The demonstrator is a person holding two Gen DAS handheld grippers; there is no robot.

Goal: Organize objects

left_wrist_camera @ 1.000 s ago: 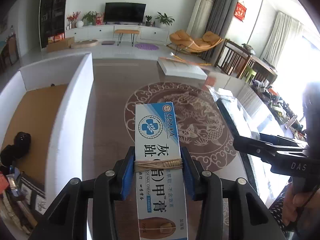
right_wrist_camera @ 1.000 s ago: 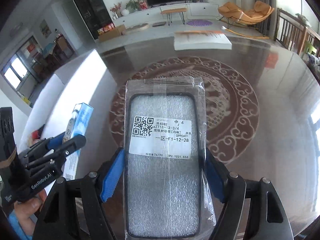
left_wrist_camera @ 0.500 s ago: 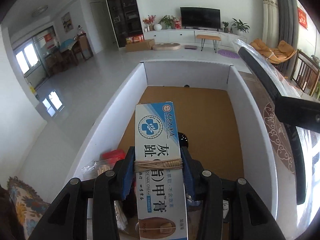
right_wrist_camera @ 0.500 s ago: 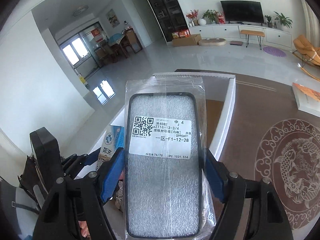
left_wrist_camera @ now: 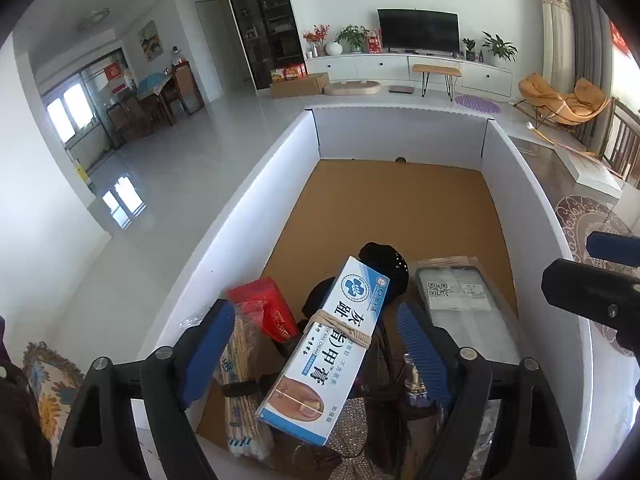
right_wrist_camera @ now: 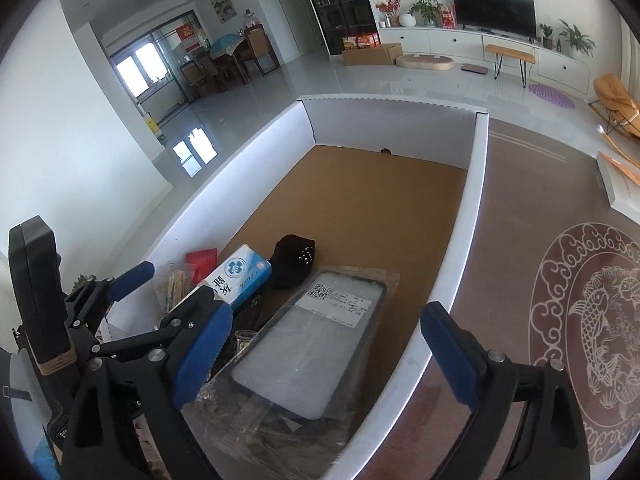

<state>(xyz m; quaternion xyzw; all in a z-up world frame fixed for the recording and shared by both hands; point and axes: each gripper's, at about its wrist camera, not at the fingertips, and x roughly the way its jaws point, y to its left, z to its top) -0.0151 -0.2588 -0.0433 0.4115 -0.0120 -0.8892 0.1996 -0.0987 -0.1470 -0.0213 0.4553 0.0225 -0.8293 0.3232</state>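
A blue and white cream box [left_wrist_camera: 332, 352] with a rubber band lies tilted on the pile in the white carton [left_wrist_camera: 516, 184]. My left gripper [left_wrist_camera: 316, 348] hangs over it with its jaws opening, and the pads stand clear of the box on both sides. The bagged phone case [right_wrist_camera: 320, 332] lies flat on the carton's brown floor. My right gripper [right_wrist_camera: 326, 350] is above it with its jaws opening, and nothing touches them. In the right wrist view the left gripper [right_wrist_camera: 172, 292] and the cream box [right_wrist_camera: 240, 276] show at the left.
A black studded cap [left_wrist_camera: 384, 264], a red packet [left_wrist_camera: 264, 304] and a bundle of swabs [left_wrist_camera: 240, 360] fill the carton's near end. Its far half is bare brown floor [right_wrist_camera: 380, 200]. The glossy patterned table [right_wrist_camera: 520, 240] lies to the right, with a white book [right_wrist_camera: 620, 188] on it.
Both grippers swung left from over the table to over the carton. Both then opened. The cream box and the phone case dropped out and now lie in the carton.
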